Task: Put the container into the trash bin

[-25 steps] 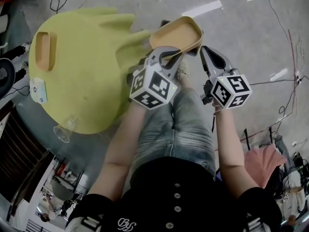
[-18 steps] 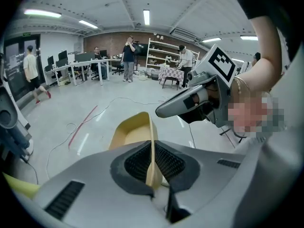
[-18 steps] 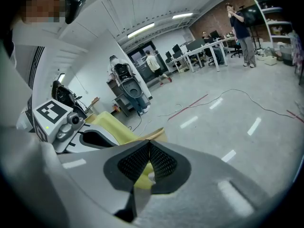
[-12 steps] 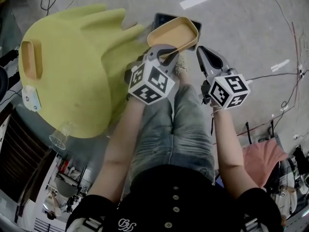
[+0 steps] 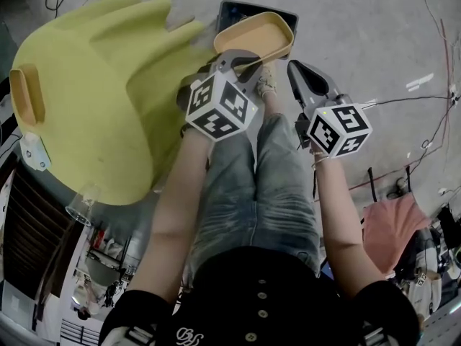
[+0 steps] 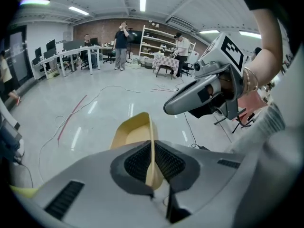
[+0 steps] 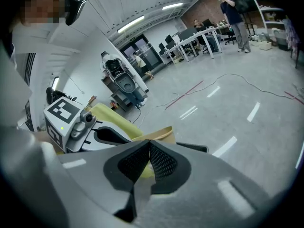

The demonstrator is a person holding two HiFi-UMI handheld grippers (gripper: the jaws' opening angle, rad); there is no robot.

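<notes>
A shallow tan container (image 5: 253, 36) hangs by its near rim in my left gripper (image 5: 241, 62), which is shut on it. In the left gripper view the rim (image 6: 153, 160) stands edge-on between the dark pads, and the container's bowl (image 6: 128, 134) reaches out beyond them. Under and just behind the container stands the dark trash bin (image 5: 241, 9). My right gripper (image 5: 294, 67) floats right of the container, shut with nothing in it. The right gripper view shows its pads (image 7: 164, 163) pressed together, with the container (image 7: 159, 133) and bin edge (image 7: 192, 147) beyond.
A large yellow hand-shaped chair (image 5: 94, 92) fills the left, close beside the bin. The person's legs and shoe (image 5: 268, 85) are below the grippers. Cables (image 5: 425, 99) run over the grey floor at right. People and desks (image 6: 118, 44) are far off.
Both grippers have sunk toward the floor with the container, which now hangs over the trash bin. More of the bin shows behind the container than before.
</notes>
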